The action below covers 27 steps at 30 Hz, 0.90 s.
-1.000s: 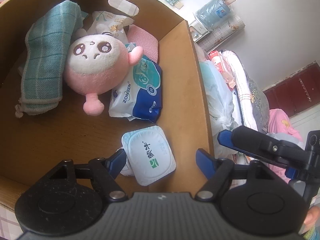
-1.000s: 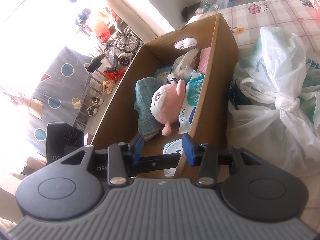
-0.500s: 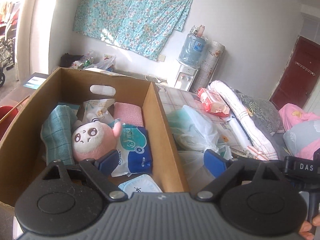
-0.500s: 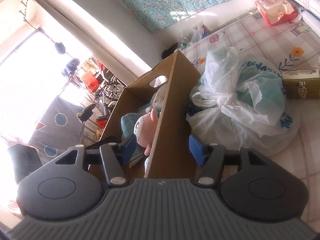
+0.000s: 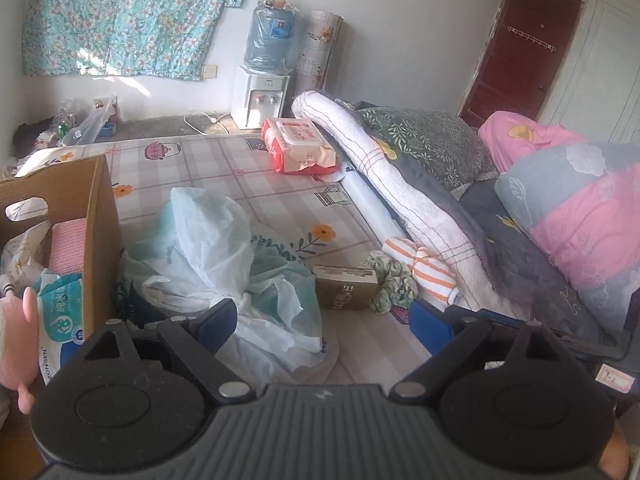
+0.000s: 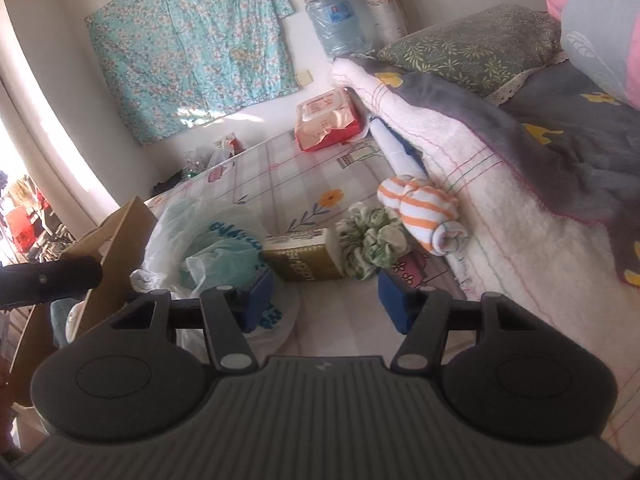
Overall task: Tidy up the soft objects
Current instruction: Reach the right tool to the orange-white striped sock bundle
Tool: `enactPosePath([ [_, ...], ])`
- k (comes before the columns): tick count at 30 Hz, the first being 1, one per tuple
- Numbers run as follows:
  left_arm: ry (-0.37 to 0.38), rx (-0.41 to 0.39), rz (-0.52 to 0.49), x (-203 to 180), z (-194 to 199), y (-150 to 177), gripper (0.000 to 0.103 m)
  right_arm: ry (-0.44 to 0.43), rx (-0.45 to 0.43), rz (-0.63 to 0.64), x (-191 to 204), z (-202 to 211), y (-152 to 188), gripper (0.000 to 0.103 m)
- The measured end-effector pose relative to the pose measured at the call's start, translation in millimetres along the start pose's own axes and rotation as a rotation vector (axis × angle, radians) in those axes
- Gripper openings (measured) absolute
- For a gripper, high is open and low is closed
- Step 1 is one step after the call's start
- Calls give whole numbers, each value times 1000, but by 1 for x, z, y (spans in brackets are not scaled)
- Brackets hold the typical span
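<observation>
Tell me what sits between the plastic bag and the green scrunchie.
An olive-gold box lies between the plastic bag and scrunchie, clearest in the right wrist view.

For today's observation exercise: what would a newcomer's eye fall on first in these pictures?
Likely the orange-striped rolled cloth beside the green scrunchie and gold box, against the folded white blanket. Then the crumpled plastic bag beside the cardboard box.

Box (image 5: 100,236): brown cardboard.
Rolled towel (image 6: 424,208): orange and white stripes.
Scrunchie (image 6: 366,240): green and white print.
Wall cloth (image 5: 124,16): teal, floral.
Carton (image 6: 304,258): olive-gold.
Wipes pack (image 5: 300,150): red and pink.
Pad fingertips (image 6: 260,294): blue.
</observation>
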<state>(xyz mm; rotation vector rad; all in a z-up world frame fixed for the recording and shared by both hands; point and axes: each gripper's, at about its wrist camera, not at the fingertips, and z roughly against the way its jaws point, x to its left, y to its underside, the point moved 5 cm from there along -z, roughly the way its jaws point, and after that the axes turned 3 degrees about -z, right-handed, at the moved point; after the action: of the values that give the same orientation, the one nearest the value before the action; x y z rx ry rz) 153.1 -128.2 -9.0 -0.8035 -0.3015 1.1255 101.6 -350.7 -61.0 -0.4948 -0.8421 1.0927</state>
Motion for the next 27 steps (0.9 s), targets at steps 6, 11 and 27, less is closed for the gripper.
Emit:
enactPosePath([
  [6, 37, 116, 10, -33, -60, -20, 93, 108, -46, 85, -31, -31, -14, 58],
  [11, 61, 192, 59, -50, -106, -37, 90, 145, -24, 127, -40, -72, -22, 55],
  [27, 162, 299, 100, -63, -125, -8, 73, -17, 102, -180, -53, -27, 39, 32],
])
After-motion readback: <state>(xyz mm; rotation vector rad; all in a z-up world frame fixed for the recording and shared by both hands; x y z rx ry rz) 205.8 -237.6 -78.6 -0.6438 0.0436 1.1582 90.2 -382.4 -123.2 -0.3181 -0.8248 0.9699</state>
